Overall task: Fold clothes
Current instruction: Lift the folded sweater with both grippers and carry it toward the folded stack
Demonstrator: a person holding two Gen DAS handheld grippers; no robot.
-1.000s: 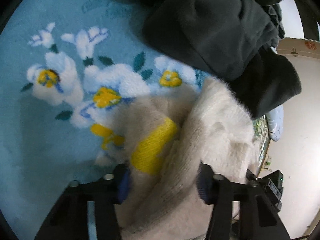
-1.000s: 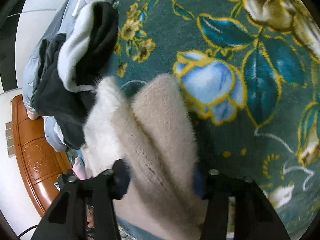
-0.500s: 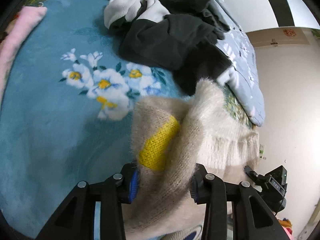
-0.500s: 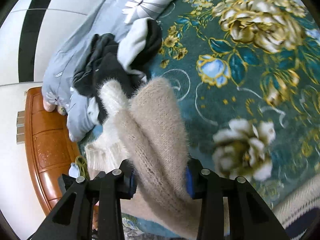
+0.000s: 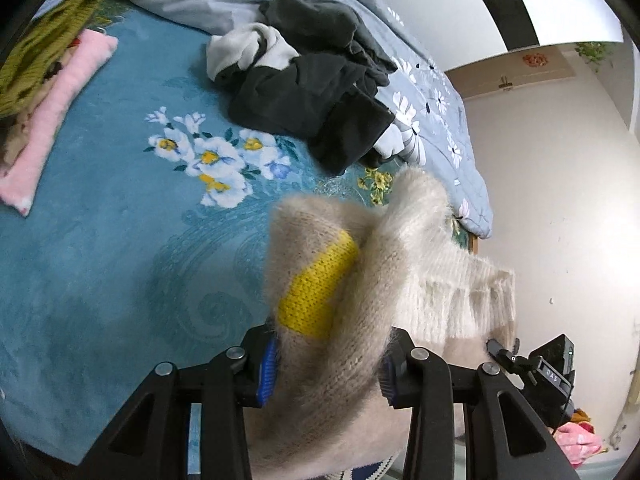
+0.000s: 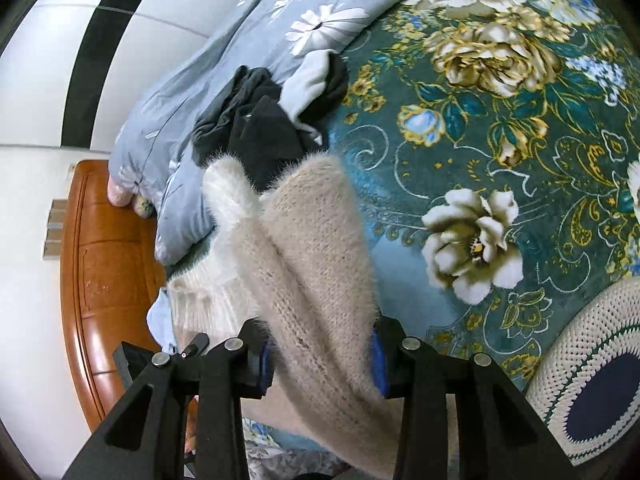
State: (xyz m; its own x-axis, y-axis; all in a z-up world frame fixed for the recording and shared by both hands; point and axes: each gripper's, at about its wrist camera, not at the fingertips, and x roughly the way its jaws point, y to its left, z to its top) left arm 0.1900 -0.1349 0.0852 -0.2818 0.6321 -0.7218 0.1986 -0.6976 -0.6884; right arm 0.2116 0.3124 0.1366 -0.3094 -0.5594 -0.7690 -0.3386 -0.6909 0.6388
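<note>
Both grippers have risen well away from the bed since a second ago, so the blanket (image 5: 100,240) that filled each view then now spreads far beyond the fingers, and the sweater hangs lifted between them.

Largest ahead of the fingers is that floral blanket, teal in the right wrist view. Beyond it, a grey flowered quilt (image 5: 420,92) runs along the wall. On the quilt's near edge, straight past the fingertips, sits a heap of dark clothes (image 5: 316,92), crumpled and clearly unfolded. Far to the left of the left fingers lies a small stack, pink cloth (image 5: 52,120) under an olive knit (image 5: 44,48); it looks folded, though I cannot be sure.

The fuzzy cream sweater (image 5: 352,280), with a yellow patch, is bunched between the fingers of the left gripper (image 5: 328,364), which are closed partway on thick cloth. The right gripper (image 6: 322,356) pinches another fold of it likewise.

My judgement: this sweater is only picked up, not yet laid flat or folded, and the dark heap waits.
</note>
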